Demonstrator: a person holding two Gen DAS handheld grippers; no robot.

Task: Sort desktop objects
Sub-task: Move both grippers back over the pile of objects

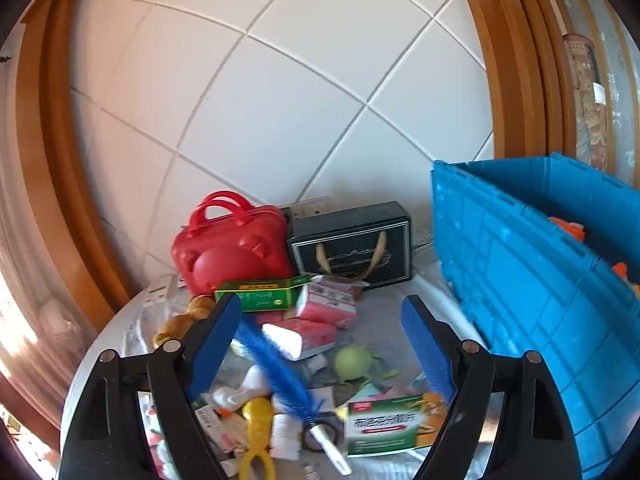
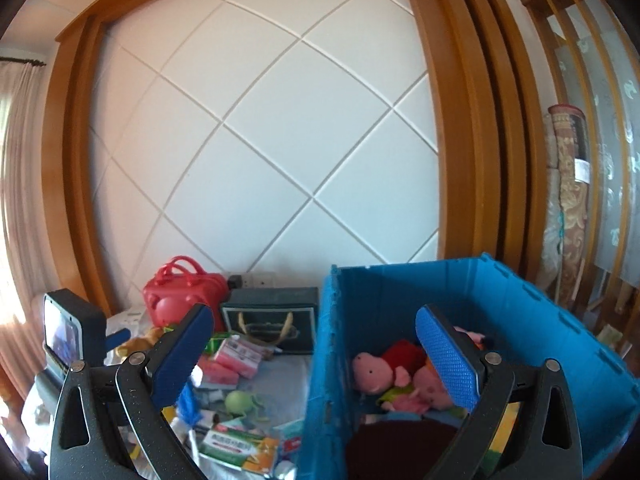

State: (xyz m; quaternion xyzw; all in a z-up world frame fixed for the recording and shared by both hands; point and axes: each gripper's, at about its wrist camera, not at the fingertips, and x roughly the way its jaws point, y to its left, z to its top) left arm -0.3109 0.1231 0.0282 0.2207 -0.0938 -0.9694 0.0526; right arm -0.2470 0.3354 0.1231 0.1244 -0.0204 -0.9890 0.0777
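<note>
My left gripper [image 1: 322,316] is open and empty above a pile of small things on the table: a blue bottle brush [image 1: 276,368], a green and white medicine box [image 1: 394,424], a pale green ball [image 1: 352,362], pink tissue packs [image 1: 328,304] and a yellow toy [image 1: 256,428]. My right gripper [image 2: 314,336] is open and empty over the left wall of the blue crate [image 2: 320,360], which holds pink plush pigs [image 2: 372,372]. The crate also shows in the left wrist view [image 1: 520,280].
A red toy case [image 1: 228,248] and a black gift box [image 1: 352,248] stand at the back against the tiled wall. A green box [image 1: 260,294] lies before them. The left gripper's camera unit [image 2: 72,332] shows at the left of the right wrist view.
</note>
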